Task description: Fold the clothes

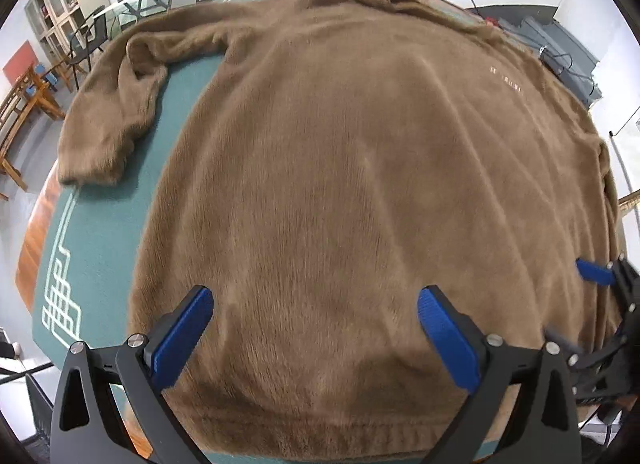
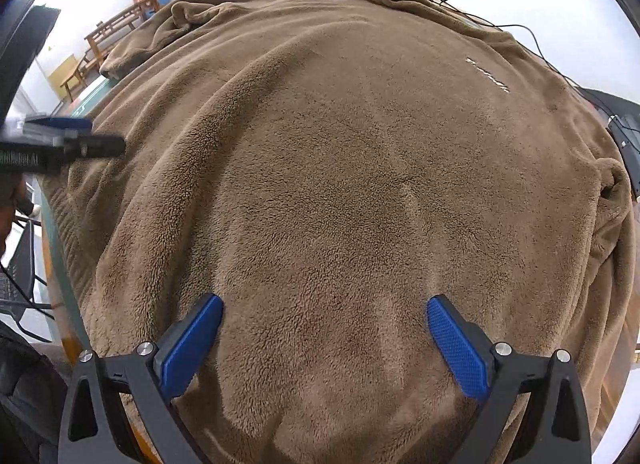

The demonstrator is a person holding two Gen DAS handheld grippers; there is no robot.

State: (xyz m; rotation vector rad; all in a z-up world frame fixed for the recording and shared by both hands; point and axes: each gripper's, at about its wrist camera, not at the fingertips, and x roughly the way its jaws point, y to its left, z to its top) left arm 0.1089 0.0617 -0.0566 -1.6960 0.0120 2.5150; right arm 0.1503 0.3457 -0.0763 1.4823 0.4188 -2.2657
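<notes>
Both tongs, left tongs point(image 1: 316, 340) and right tongs point(image 2: 324, 344), gape wide over our brown fleece sweater point(image 1: 360, 183), gripping nothing. It lies flat on the green desk point(image 1: 100, 244). We should pinch the near hem point(image 1: 320, 436) at matching corners and lift evenly.

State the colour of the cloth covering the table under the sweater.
Teal green, with a pale line pattern on the table cloth; the left wrist view shows it best.

one sweater point(image 1: 340, 183), two grippers: left gripper point(image 1: 316, 328), right gripper point(image 2: 324, 328).

Brown fleece sweater point(image 1: 340, 183) spread flat on green table, one sleeve outstretched.
</notes>
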